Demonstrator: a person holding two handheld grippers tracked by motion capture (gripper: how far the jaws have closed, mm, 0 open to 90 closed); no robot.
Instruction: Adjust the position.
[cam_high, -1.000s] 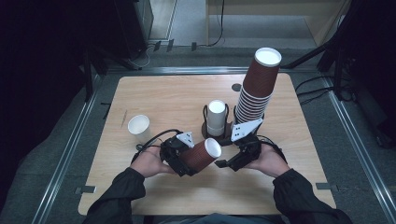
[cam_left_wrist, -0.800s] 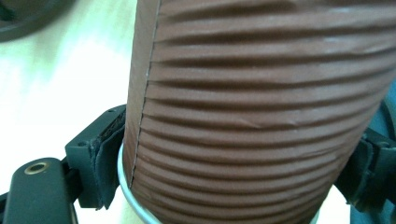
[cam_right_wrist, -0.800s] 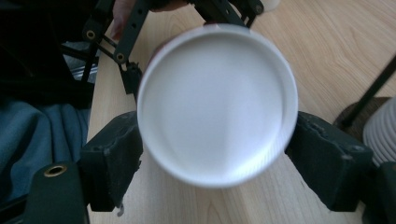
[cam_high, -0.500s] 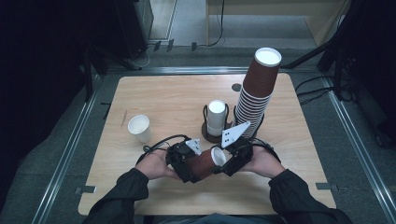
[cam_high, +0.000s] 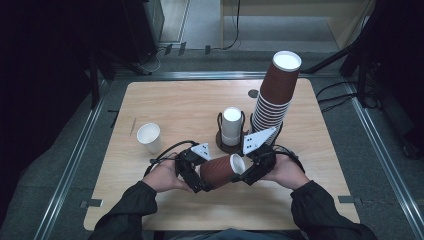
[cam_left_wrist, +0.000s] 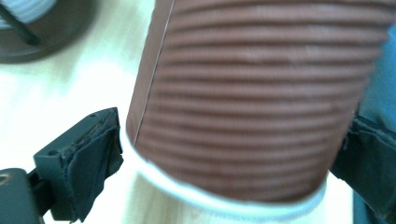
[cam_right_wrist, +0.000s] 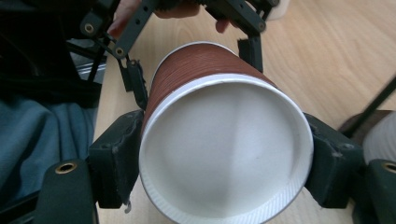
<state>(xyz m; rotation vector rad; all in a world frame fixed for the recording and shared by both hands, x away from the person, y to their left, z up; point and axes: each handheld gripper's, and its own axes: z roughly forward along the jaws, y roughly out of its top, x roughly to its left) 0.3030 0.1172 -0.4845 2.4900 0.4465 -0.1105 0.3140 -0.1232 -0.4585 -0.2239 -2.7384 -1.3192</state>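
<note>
The brown cup (cam_high: 220, 171) lies sideways just before the cup stand (cam_high: 231, 145). Right gripper (cam_high: 248, 169) clamps its rim; left gripper (cam_high: 196, 176), jaws just widened, seemingly loose. One-sided grip could crush the rim or drop it.

No readable text, label, brand, number or sign anywhere. Plain ribbed brown outside and blank white inside on the brown paper cup (cam_right_wrist: 224, 140). Nothing printed on the stack of brown cups (cam_high: 276, 95), the white cup (cam_high: 149, 137) or the bare wooden worktop (cam_high: 180, 107). Small dark dots, not letters, on the grey three-cornered plates.
</note>
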